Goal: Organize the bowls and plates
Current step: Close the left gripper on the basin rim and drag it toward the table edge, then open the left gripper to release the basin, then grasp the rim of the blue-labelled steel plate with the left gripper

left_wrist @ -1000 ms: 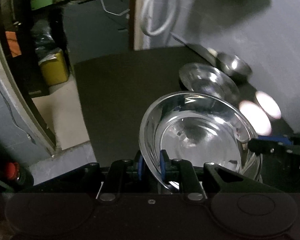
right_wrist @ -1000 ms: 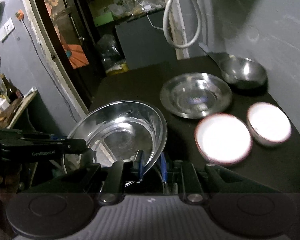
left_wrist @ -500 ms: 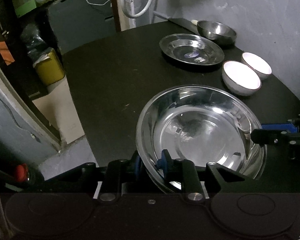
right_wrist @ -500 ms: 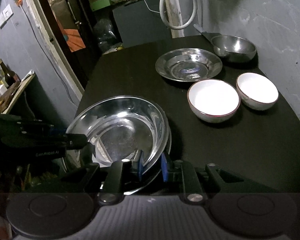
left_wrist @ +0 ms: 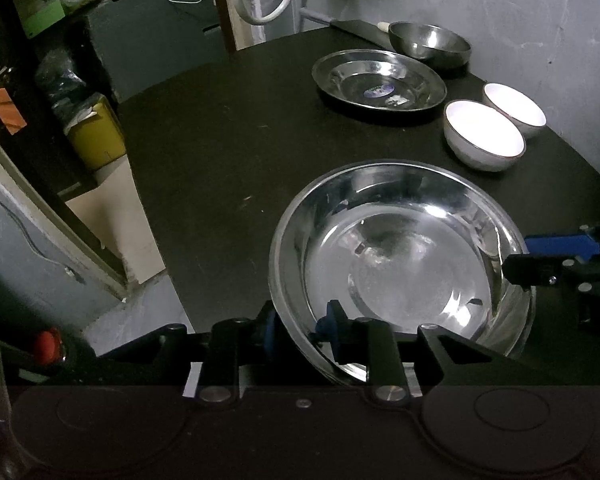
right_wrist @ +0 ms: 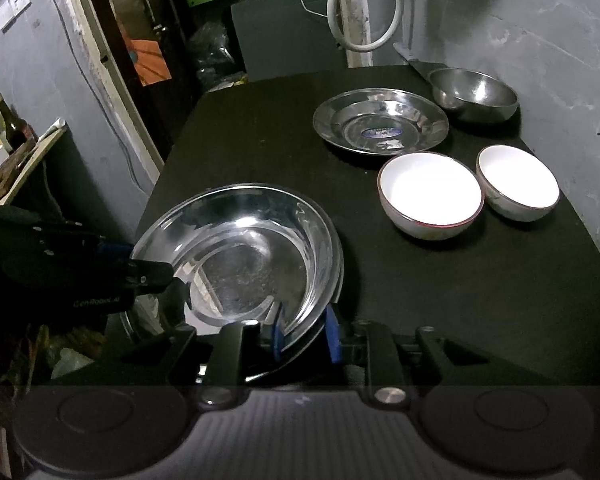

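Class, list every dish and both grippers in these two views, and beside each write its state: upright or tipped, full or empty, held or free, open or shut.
Large steel plate: upright on table, empty, rim between both grippers' jaws.
Small steel plate: upright, free, sticker inside.
Steel bowl: upright, free, empty.
Bigger white bowl: upright, empty, free.
Smaller white bowl: upright, empty, free.
Left gripper: jaws opening.
Right gripper: jaws opening.

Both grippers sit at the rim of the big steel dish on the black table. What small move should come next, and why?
Probably finish letting go and back both grippers off the large steel dish. It looks set down on the table, and the jaws of the left gripper and right gripper are opening, with the rim between them.
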A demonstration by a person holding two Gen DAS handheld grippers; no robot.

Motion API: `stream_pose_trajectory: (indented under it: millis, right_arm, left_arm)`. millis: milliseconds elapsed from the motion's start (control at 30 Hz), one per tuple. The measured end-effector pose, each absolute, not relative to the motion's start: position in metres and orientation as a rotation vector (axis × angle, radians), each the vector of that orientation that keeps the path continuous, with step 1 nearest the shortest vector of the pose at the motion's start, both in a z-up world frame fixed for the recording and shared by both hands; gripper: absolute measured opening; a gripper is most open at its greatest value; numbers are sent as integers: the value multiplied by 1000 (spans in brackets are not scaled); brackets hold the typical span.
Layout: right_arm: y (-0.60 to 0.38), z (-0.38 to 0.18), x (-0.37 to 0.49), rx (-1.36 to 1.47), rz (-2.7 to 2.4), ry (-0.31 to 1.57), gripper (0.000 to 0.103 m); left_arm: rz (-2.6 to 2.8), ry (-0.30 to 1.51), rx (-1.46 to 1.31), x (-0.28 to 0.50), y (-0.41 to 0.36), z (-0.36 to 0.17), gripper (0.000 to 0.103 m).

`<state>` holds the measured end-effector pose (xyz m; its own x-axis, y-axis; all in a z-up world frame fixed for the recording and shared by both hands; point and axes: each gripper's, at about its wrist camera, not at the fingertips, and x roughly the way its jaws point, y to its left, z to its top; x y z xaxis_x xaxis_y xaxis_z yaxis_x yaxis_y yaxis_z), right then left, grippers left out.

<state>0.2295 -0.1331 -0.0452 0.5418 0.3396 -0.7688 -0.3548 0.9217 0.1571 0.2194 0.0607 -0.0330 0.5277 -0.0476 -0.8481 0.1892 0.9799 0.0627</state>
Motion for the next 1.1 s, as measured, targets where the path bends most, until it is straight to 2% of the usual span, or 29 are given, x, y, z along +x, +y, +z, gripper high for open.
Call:
stream_pose_trajectory:
  millis: [100, 167, 233, 300, 333, 400, 467, 533, 567, 600, 733, 900, 1100]
  right_arm:
    - [-132, -46, 230, -24, 414, 912, 30]
    - [-133, -47, 230, -18, 419, 917, 34]
    - [-133, -47, 230, -12, 424, 915, 38]
    - [-134, -47, 231, -6, 426, 915, 45]
    - [-135, -47, 231, -4, 426, 914, 49]
    - [-137, -46, 232, -2, 422, 909, 56]
    - [-140, -45, 234, 1, 410, 895, 63]
    - [-145, -42, 237, 5, 397, 876, 78]
    - [-147, -40, 240, 6, 387, 863, 83]
    - [-149, -37, 243, 7, 378, 847, 89]
    - [-159, -28, 262, 5, 346, 790, 96]
    - [-167, -20, 295, -27, 326, 727, 101]
    - [-170, -21, 347, -113, 331, 682, 102]
  left_arm:
    - [-140, 1016, 140, 222, 61, -35, 28]
    - [-137, 1016, 132, 222, 61, -35, 34]
    - [-132, 1009, 120, 223, 62, -34, 46]
    - [-121, 997, 115, 224, 63, -31, 63]
    - [-114, 989, 115, 224, 64, -30, 66]
    - [-101, 972, 112, 226, 66, -28, 80]
    - [-79, 944, 106, 231, 69, -24, 90]
    - [-61, 901, 101, 238, 71, -20, 95]
    - [-53, 884, 101, 242, 72, -18, 99]
    - [-44, 864, 101, 248, 72, -16, 101]
    - [-27, 800, 82, 277, 69, -9, 102]
    - [-13, 772, 10, 320, 60, -6, 102]
    - [-36, 760, -64, 379, 43, -13, 102]
